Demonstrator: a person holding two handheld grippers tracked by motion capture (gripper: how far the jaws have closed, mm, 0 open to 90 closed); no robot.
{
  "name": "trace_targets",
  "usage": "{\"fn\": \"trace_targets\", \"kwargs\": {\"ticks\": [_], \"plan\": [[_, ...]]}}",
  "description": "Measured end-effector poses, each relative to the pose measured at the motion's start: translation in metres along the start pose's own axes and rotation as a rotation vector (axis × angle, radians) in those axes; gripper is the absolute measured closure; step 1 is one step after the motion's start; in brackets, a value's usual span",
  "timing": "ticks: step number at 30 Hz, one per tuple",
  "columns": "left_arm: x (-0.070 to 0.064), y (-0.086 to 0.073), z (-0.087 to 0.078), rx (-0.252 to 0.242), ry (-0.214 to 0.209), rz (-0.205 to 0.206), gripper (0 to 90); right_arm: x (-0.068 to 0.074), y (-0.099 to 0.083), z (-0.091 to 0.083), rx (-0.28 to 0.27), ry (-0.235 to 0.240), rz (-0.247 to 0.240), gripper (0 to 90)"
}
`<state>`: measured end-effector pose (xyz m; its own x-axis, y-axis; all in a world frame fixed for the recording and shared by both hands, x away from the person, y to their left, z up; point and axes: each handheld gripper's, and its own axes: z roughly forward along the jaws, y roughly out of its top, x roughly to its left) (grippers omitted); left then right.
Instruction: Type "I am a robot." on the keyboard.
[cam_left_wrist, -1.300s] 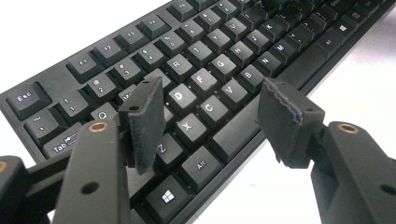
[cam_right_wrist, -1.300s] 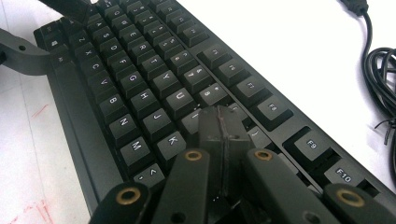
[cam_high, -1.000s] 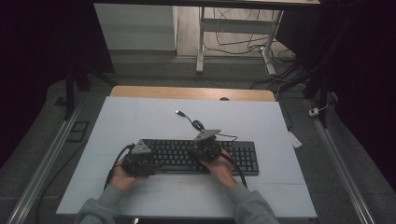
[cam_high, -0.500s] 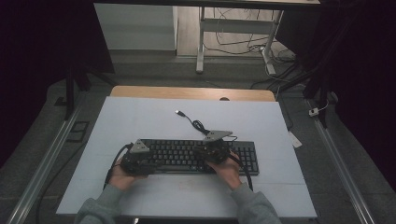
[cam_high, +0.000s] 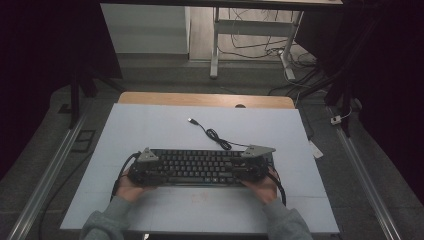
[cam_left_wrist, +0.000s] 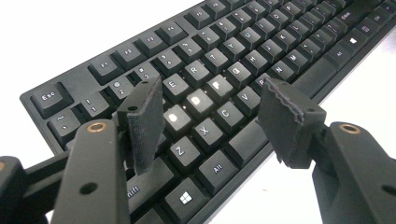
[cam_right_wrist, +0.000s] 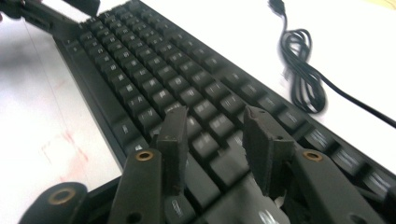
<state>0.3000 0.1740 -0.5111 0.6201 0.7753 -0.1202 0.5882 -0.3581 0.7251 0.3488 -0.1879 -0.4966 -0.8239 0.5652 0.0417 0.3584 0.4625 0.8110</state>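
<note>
A black keyboard (cam_high: 200, 167) lies across the near middle of the pale table (cam_high: 150, 125), its keys facing up. My left gripper (cam_high: 142, 169) hovers over its left end. In the left gripper view that gripper (cam_left_wrist: 210, 100) is open, its pads just above the letter keys (cam_left_wrist: 243, 51), with nothing between them. My right gripper (cam_high: 254, 165) is over the keyboard's right end. The right gripper view shows it (cam_right_wrist: 215, 128) open above the key rows (cam_right_wrist: 140, 60), empty. A hand holds each gripper from the near side.
The keyboard's black cable (cam_high: 215, 135) runs in a coiled loop toward the table's far middle and ends in a loose USB plug (cam_high: 191, 120). The coil (cam_right_wrist: 303, 65) lies just beyond the keyboard. A wooden strip (cam_high: 200, 99) borders the far edge.
My right gripper has slid to the right along the keyboard, from near its middle to its right end. The left gripper has shifted slightly left. The keyboard stays put.
</note>
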Motion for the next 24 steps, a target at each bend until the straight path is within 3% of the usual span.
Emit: {"fn": "trace_targets", "kwargs": {"ticks": [7, 17, 24], "plan": [[0.003, 0.0, -0.001, -0.01, 0.011, -0.01, 39.8, -0.007, -0.01, -0.014, -0.01, -0.019, 0.016, 57.6], [0.005, 0.003, -0.003, -0.044, 0.028, -0.021, 40.4, -0.006, -0.009, -0.01, -0.006, -0.008, 0.004, 57.1], [-0.001, 0.011, -0.002, -0.068, 0.012, -0.019, 42.7, -0.005, -0.008, -0.01, -0.005, -0.012, -0.001, 57.1]]}}
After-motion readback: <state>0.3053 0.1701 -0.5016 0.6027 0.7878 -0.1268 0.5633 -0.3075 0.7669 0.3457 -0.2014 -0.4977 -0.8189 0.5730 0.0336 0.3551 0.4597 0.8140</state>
